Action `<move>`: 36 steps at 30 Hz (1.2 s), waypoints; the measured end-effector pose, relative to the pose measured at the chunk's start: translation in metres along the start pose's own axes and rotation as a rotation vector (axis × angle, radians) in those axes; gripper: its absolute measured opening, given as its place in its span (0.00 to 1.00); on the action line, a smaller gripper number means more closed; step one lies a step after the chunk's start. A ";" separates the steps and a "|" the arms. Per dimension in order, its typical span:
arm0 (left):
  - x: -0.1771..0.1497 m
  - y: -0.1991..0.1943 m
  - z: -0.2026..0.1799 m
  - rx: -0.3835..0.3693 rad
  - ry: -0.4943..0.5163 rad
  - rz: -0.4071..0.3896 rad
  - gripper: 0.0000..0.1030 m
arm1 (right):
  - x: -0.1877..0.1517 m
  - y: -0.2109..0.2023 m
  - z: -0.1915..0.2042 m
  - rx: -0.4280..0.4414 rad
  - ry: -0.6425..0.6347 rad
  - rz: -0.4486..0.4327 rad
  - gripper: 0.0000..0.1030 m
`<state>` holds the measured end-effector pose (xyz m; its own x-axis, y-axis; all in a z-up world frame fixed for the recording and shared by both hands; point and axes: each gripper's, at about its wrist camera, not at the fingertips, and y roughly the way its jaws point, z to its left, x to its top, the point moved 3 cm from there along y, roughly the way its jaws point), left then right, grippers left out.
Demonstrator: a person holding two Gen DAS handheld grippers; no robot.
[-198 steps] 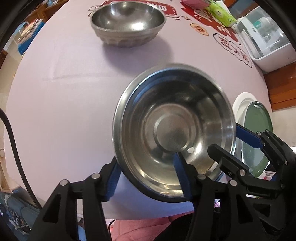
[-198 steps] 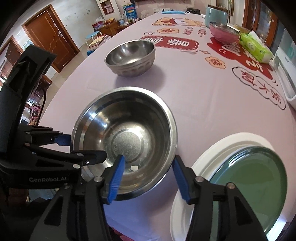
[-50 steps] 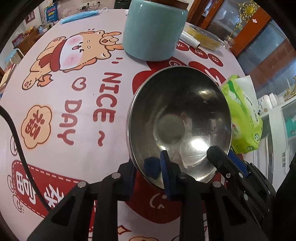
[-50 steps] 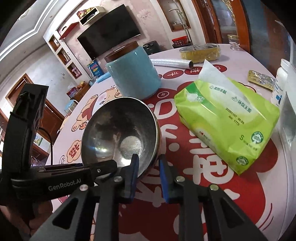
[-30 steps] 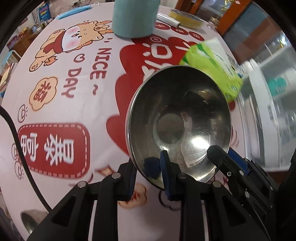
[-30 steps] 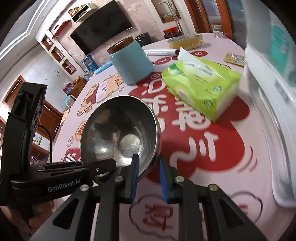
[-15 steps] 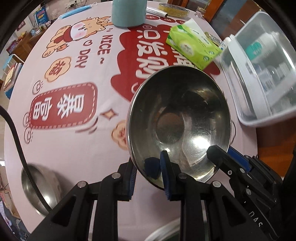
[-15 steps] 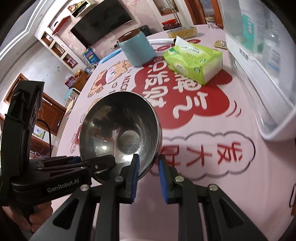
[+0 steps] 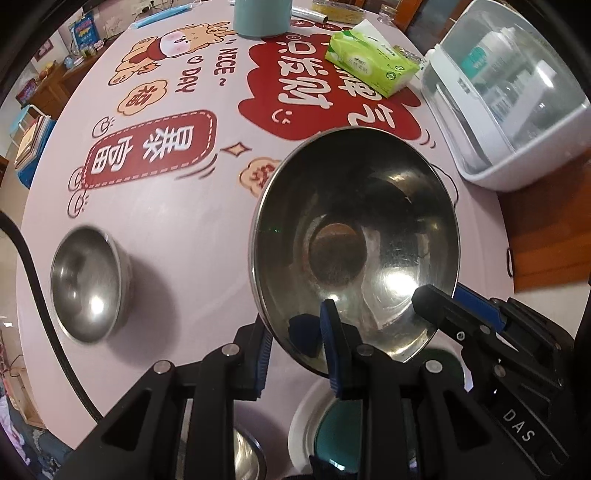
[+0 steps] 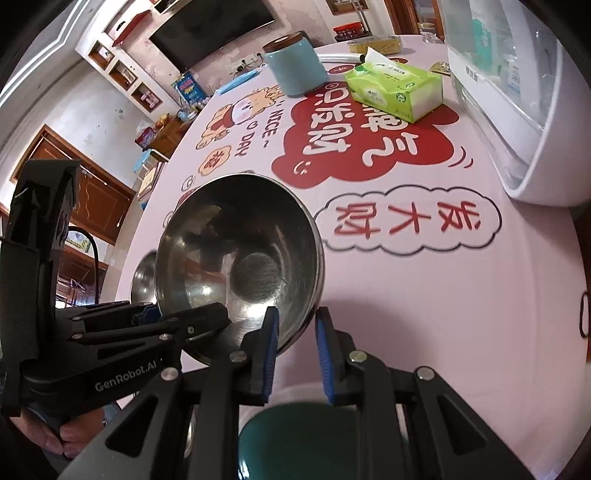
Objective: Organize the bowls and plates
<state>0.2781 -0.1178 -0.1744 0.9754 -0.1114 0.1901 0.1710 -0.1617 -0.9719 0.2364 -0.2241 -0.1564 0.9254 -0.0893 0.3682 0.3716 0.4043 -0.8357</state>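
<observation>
A large steel bowl (image 9: pixel 354 240) hangs tilted above the pink printed tablecloth, held at its near rim by both grippers. My left gripper (image 9: pixel 295 345) is shut on the rim, one blue pad inside the bowl and one outside. My right gripper (image 10: pixel 297 330) is shut on the same bowl (image 10: pixel 240 258), further along its rim. A smaller steel bowl (image 9: pixel 86 284) stands on the cloth to the left. Under the grippers a green plate (image 9: pixel 330 439) lies on a white plate (image 9: pixel 301 424), and another steel bowl (image 9: pixel 247 458) shows beside them.
Far across the table stand a teal canister (image 9: pixel 262 16) and a green tissue pack (image 9: pixel 369 59). A white box with a clear lid (image 9: pixel 517 110) fills the right side. A hand (image 10: pixel 55 443) grips the left tool. The table edge runs on the right.
Both grippers have carried the bowl back across the table toward the near edge. The canister and tissue pack have receded, and the small steel bowl and the stacked plates have come into view.
</observation>
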 end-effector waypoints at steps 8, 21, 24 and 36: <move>-0.036 -0.021 0.015 -0.025 -0.029 -0.026 0.23 | -0.025 -0.017 0.028 -0.001 -0.045 -0.017 0.19; -0.095 -0.056 0.058 -0.012 -0.104 -0.071 0.24 | -0.056 -0.025 0.082 0.055 -0.165 -0.002 0.19; -0.107 -0.059 0.067 -0.007 -0.127 -0.073 0.25 | -0.062 -0.022 0.092 0.076 -0.194 0.022 0.19; -0.153 -0.058 0.100 0.014 -0.253 -0.058 0.25 | -0.089 -0.007 0.125 0.118 -0.302 0.126 0.19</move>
<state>0.1331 0.0067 -0.1605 0.9674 0.1466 0.2065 0.2277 -0.1468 -0.9626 0.1420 -0.1051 -0.1321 0.8929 0.2344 0.3845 0.2287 0.4994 -0.8356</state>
